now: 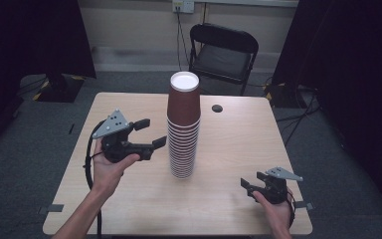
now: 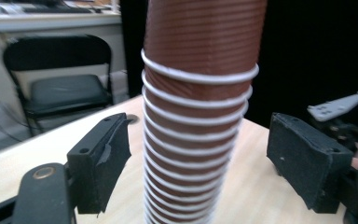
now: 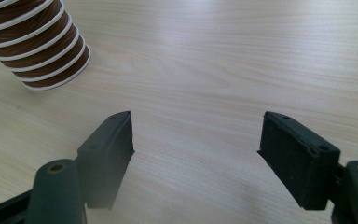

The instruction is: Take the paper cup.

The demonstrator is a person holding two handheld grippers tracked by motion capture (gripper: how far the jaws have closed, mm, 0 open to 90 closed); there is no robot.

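With my left gripper [image 1: 146, 133] spread empty beside the cup stack [image 1: 183, 130] mid-desk [image 1: 129, 199], I judge gripping comes next: close in level. My right gripper [image 1: 247, 188] waits open, empty, near the desk's right front corner.

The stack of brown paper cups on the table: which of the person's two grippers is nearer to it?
Left. The left gripper is just beside the cup stack, jaws open toward it without touching. The right gripper sits low near the table's front right corner, clearly farther away.

Brown cup stack [image 1: 183, 130] with white rims; pale woodgrain table [image 1: 238, 149]; black chair [image 1: 223, 55].
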